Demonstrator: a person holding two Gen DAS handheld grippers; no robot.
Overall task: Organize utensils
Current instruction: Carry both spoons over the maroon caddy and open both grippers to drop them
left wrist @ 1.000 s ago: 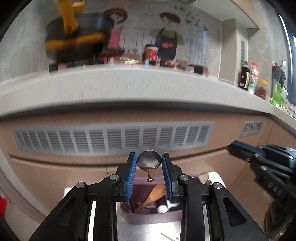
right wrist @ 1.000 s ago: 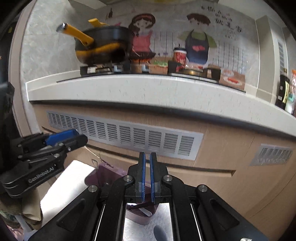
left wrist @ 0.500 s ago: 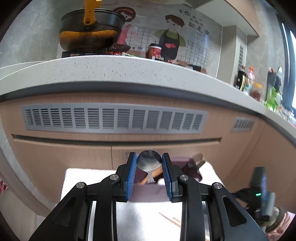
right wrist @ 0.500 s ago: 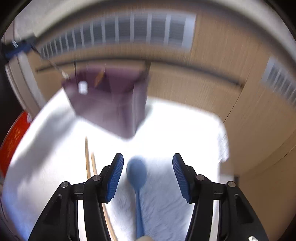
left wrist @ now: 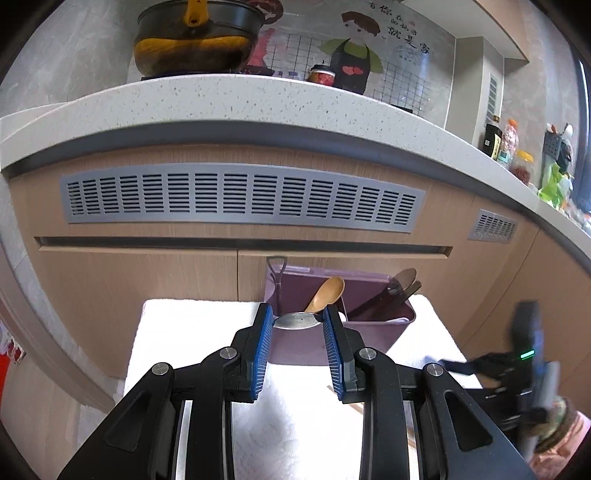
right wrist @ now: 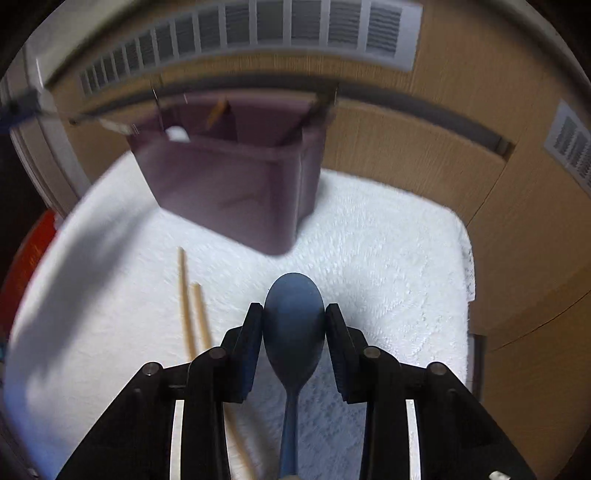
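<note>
My left gripper (left wrist: 297,320) is shut on a metal spoon (left wrist: 297,320), held by its bowl just in front of the purple utensil bin (left wrist: 376,325). The bin holds a wooden spoon (left wrist: 325,293) and dark utensils (left wrist: 391,291). In the right wrist view my right gripper (right wrist: 293,317) has its pads against both sides of the bowl of a blue spoon (right wrist: 293,325) that lies on the white towel (right wrist: 388,251). Two wooden chopsticks (right wrist: 188,314) lie to its left. The purple bin (right wrist: 236,184) stands beyond, blurred.
The towel (left wrist: 192,332) covers a low surface in front of wooden cabinet doors (left wrist: 129,288) with a grey vent (left wrist: 240,199). A white countertop (left wrist: 221,103) overhangs above, with a black pot (left wrist: 199,33) on it. The right gripper's body (left wrist: 517,362) shows at the left view's right edge.
My left gripper has come down with the metal spoon to the bin's front. My right gripper swung down, opened, and closed in around the blue spoon's bowl.
</note>
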